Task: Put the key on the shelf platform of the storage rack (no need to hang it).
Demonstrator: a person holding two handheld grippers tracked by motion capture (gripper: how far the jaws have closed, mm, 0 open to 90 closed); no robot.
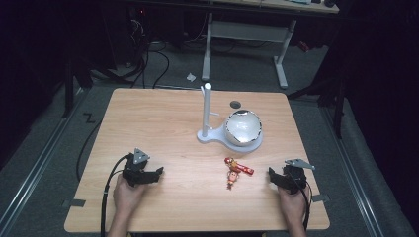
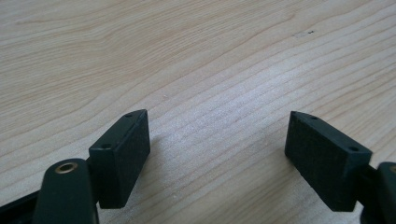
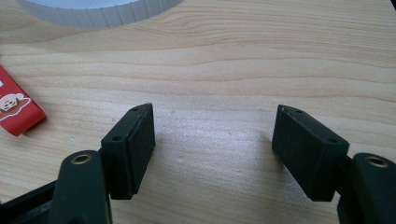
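Two grippers sit low on the worktop (image 1: 163,113), both with jaws spread and nothing between them. Using the red toy figure (image 1: 236,170) as the landmark: the right gripper (image 1: 274,177) is near it on one side, the left gripper (image 1: 157,173) well apart on the other. Beyond the figure stands a white bowl (image 1: 243,127) on a white stand (image 1: 207,118). In the right gripper view, the figure's red edge (image 3: 14,105) pokes in by the left jaw.

Left gripper (image 2: 217,154) jaws spread wide over seemingly bare wooden table (image 2: 196,56).
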